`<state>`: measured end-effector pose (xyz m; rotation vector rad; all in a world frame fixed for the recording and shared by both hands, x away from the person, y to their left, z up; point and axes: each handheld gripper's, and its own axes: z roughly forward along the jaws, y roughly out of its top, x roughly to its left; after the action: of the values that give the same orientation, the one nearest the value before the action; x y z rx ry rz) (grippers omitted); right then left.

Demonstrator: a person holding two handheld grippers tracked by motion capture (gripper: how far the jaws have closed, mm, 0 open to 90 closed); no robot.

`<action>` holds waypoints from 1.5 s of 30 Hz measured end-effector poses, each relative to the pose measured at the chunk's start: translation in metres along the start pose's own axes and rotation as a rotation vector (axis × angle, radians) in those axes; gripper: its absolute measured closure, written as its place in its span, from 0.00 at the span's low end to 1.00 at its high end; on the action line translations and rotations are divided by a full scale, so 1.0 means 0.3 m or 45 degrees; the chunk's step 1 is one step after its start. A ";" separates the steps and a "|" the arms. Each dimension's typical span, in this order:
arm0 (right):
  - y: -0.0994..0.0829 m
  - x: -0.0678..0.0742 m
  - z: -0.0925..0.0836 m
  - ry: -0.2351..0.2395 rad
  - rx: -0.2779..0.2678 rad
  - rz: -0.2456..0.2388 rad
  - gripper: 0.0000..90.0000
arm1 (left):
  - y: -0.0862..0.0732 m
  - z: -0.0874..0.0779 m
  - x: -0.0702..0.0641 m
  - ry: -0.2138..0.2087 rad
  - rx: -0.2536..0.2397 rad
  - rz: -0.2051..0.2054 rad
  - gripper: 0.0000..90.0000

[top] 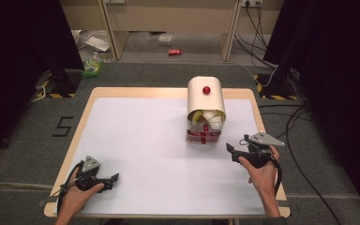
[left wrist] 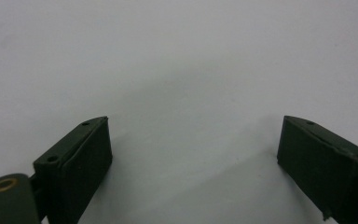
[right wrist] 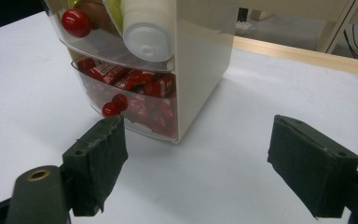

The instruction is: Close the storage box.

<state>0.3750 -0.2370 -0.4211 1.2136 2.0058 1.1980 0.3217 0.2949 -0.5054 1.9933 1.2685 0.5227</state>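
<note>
Left gripper point(top: 114, 178) sits spread and empty on the white mat point(top: 136, 140), so leave it parked. The drawer box point(top: 206, 111) stands mid-table, far side; right gripper point(top: 229, 149), jaws wide, hovers just beside it. I'd line up on a red drawer knob point(right wrist: 110, 109) squarely before pinching.

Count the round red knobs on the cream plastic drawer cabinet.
3 round red knobs: one on the cream plastic drawer cabinet top, one on the upper clear drawer, one on the lower drawer. Others may be hidden.
</note>
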 end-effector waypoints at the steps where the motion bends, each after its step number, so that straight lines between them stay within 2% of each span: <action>1: 0.000 0.002 -0.001 -0.001 -0.002 -0.003 0.22 | 0.000 0.000 0.000 0.000 0.000 0.000 0.10; 15: -0.027 0.019 -0.030 0.002 0.005 -0.008 0.22 | 0.000 0.000 0.000 0.000 0.000 0.000 0.10; 45: -0.121 0.013 -0.082 -0.013 0.048 -0.004 0.22 | 0.000 0.000 0.000 0.001 0.000 0.001 0.10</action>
<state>0.3383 -0.2518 -0.4408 1.2321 2.0308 1.1554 0.3216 0.2948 -0.5054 1.9938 1.2686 0.5235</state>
